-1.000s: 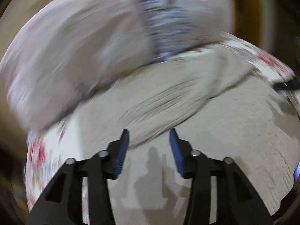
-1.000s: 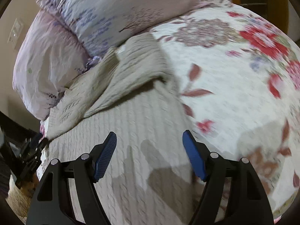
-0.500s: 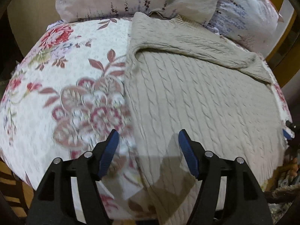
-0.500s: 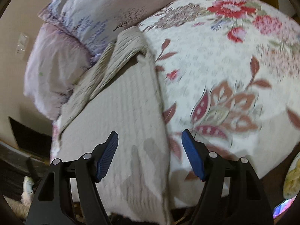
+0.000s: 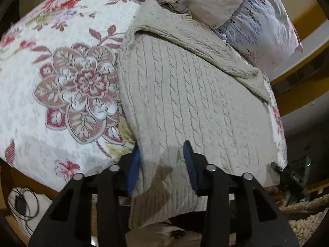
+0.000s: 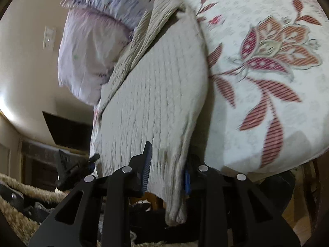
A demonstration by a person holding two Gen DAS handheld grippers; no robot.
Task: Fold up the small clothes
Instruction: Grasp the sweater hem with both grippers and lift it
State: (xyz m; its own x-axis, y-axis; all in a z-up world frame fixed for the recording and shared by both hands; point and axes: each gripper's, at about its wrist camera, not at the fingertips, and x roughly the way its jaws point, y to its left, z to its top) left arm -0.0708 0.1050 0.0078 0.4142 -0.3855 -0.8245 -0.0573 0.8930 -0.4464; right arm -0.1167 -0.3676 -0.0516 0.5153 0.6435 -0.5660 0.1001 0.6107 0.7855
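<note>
A beige cable-knit sweater (image 5: 185, 94) lies flat on a floral bedspread (image 5: 61, 82), its hem hanging over the bed's near edge and one sleeve folded across the chest. My left gripper (image 5: 162, 164) is open, its jaws straddling the hem's left corner. In the right wrist view the sweater (image 6: 154, 94) runs away from me; my right gripper (image 6: 167, 168) is open with the hem's other corner hanging between its jaws. The other gripper (image 6: 72, 164) shows at the left there.
Pale floral pillows (image 5: 257, 16) lie at the head of the bed, touching the sweater's collar. The bedspread (image 6: 267, 61) stretches to the right of the sweater. A shaggy rug (image 5: 308, 222) and cables (image 5: 22, 203) lie on the floor below the bed edge.
Both grippers have dropped back and down to the near edge of the bed. Their jaws now sit around the sweater's hem corners, narrower than before.
</note>
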